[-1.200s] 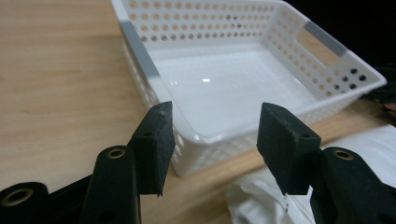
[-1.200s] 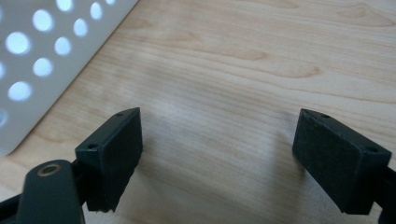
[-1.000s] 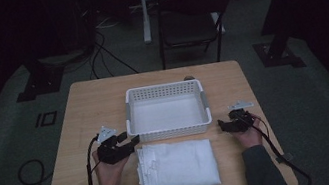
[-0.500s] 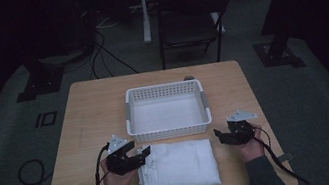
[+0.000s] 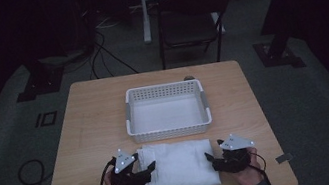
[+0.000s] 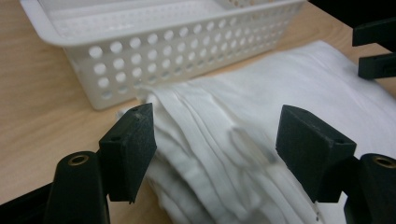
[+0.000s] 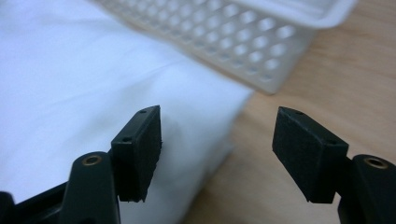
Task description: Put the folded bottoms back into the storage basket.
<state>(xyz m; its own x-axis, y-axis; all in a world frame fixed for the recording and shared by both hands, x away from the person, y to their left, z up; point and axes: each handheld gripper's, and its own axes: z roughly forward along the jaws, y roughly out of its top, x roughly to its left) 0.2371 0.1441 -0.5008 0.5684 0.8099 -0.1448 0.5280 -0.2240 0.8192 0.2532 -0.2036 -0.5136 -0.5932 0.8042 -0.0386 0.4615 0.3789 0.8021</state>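
A folded white cloth (image 5: 180, 166) (image 6: 243, 107) (image 7: 70, 70) lies flat on the table, just in front of a white perforated basket (image 5: 169, 132) (image 6: 140, 65) (image 7: 243, 51). My left gripper (image 5: 146, 169) (image 6: 215, 140) is at the cloth's left edge. Its jaws have just been opening and now stand open, with the layered folds between them and neither pad pressing. My right gripper (image 5: 209, 158) (image 7: 217, 144) is at the cloth's right edge. Its jaws have just been closing a little but are still open, one over the cloth and one over bare wood.
The wooden table (image 5: 92, 125) has bare room left and right of the basket. The basket holds nothing that I can see. A dark chair (image 5: 191, 22) stands beyond the far edge. Cables trail from both grippers toward the near edge. The right gripper (image 6: 376, 51) shows far off in the left gripper view.
Both hands have drawn back from beside the basket's front corners toward the near edge and now flank the cloth's middle. The left jaws stand wider than before.
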